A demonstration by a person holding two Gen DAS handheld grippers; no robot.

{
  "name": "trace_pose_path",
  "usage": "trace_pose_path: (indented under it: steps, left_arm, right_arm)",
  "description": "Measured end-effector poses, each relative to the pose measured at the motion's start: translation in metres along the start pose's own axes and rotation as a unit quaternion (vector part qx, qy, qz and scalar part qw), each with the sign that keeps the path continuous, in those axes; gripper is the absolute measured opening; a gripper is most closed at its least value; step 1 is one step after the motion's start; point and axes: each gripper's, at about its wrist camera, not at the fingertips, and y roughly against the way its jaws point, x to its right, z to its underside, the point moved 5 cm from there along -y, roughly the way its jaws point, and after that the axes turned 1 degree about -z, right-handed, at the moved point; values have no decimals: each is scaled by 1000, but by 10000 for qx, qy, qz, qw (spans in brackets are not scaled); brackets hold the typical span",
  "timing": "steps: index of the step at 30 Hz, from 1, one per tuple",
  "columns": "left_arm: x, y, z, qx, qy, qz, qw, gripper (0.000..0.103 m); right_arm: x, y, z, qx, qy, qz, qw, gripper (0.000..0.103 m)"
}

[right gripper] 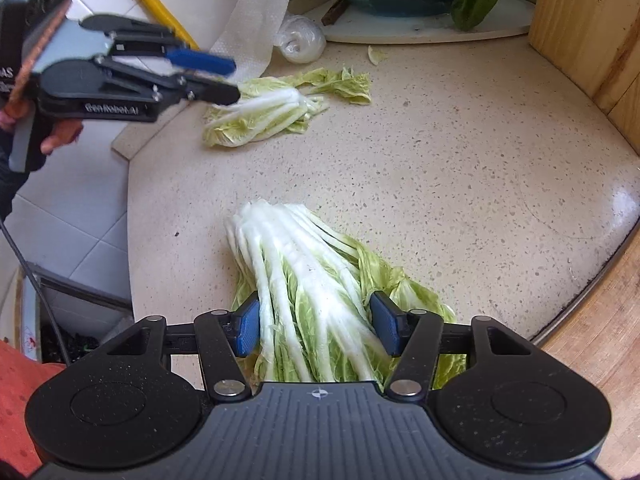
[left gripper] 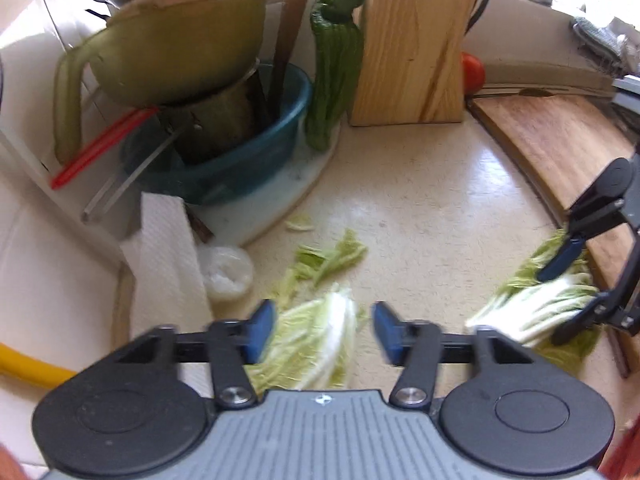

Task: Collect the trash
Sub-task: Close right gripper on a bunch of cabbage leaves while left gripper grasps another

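Cabbage [right gripper: 316,300] base hidden under right claw [right gripper: 316,328].

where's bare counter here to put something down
Bare speckled cream counter lies between the pale cabbage leaves, light wooden knife block and brown wooden board. Crowded by the teal plastic basin.

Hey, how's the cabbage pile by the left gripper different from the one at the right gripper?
The left pile is smaller and flatter, with a loose torn leaf trailing from it; the right pile is a bigger, thicker bundle of long white ribs. The left pile lies beneath the left gripper, untouched; the right pile sits between the right gripper's jaws. Both are pale green napa cabbage scraps on the speckled counter.
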Motion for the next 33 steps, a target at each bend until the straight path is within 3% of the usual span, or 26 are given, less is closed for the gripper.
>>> trace_pose_path:
  steps: [1, 6, 9, 11, 14, 17, 19, 21, 26, 29, 33]
  left_arm:
    - [0, -6, 1, -73, -160, -163, 9997, 80]
    - [10, -47, 15, -503, -545, -251, 9969, 80]
    - [7, -70, 19, -719, -286, -213, 9968, 74]
    - [-2, -74, 18, -618, 93, -173, 9979, 69]
    - [-11, -73, 22, -671, 840, 133, 9941, 51]
    - [-7, -66, 32, -546, 1098, 48, 9924, 42]
    - [0, -60, 38, -516, 1237, 16, 9910, 35]
    - [7, -54, 43, -515, 1322, 50, 9899, 29]
    - [16, -38, 58, -428, 1896, 561, 9793, 23]
    - [19, -25, 67, -254, 2339, 938, 9674, 21]
    - [21, -4, 76, -7, 2736, 1131, 9552, 21]
  right_arm:
    - [0, -1, 0, 12, -12, 2, 10000, 69]
    - [1, -4, 1, 38, -49, -29, 10000, 71]
    - [2, -3, -2, 37, -84, -60, 9999, 72]
    - [1, -2, -3, 29, -82, -91, 9999, 75]
    - [-3, -2, -3, 74, -83, -120, 9999, 81]
    - [-10, -4, -5, 73, 116, 23, 9999, 86]
    - [-17, -6, -4, 15, 363, 293, 9989, 85]
    - [-23, -7, -2, -137, 711, 642, 9953, 74]
    - [-24, -1, -4, -253, 517, 677, 9960, 62]
    - [-24, 4, -1, -234, 132, 418, 9988, 60]
    - [-22, 12, 8, -2, -654, -210, 9976, 59]
